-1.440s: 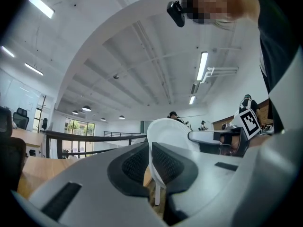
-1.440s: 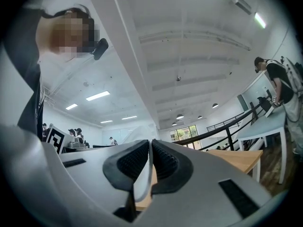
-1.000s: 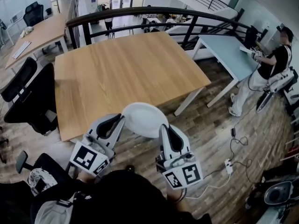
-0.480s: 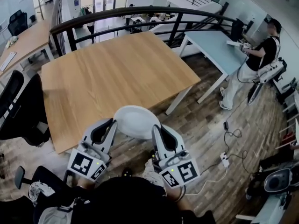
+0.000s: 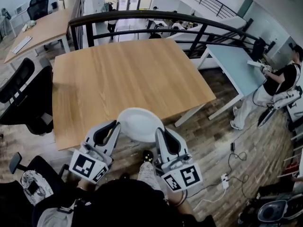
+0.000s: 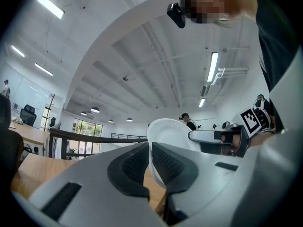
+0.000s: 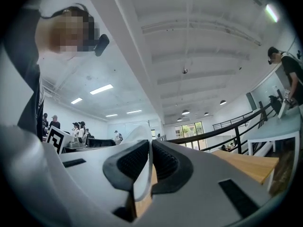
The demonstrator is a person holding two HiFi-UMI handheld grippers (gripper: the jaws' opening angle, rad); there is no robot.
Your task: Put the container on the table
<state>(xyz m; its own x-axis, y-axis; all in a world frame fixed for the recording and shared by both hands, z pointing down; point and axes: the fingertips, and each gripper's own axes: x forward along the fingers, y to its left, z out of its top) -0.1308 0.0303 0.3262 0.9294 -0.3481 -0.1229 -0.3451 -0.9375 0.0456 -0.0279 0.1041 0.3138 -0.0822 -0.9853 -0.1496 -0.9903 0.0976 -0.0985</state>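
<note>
A round white container (image 5: pixel 139 123), shaped like a shallow bowl, hangs between both grippers just past the near edge of the wooden table (image 5: pixel 118 74). My left gripper (image 5: pixel 117 126) is shut on its left rim and my right gripper (image 5: pixel 158 132) is shut on its right rim. In the left gripper view the container's rim (image 6: pixel 163 136) is pinched between the dark pads (image 6: pixel 132 162), with the right gripper across from it. In the right gripper view the thin white rim (image 7: pixel 144 174) runs between the pads (image 7: pixel 163 160). The container's underside is hidden.
Black office chairs (image 5: pixel 23 98) stand left of the table. A curved black railing (image 5: pixel 156 18) runs behind it, a pale blue table (image 5: pixel 236 63) is to the right with a person (image 5: pixel 279 86) beside it. Cables and a power strip (image 5: pixel 225 178) lie on the wooden floor.
Both grippers have carried the container closer to the table's near edge; it now overlaps that edge in the head view. The grip on both rims is unchanged.
</note>
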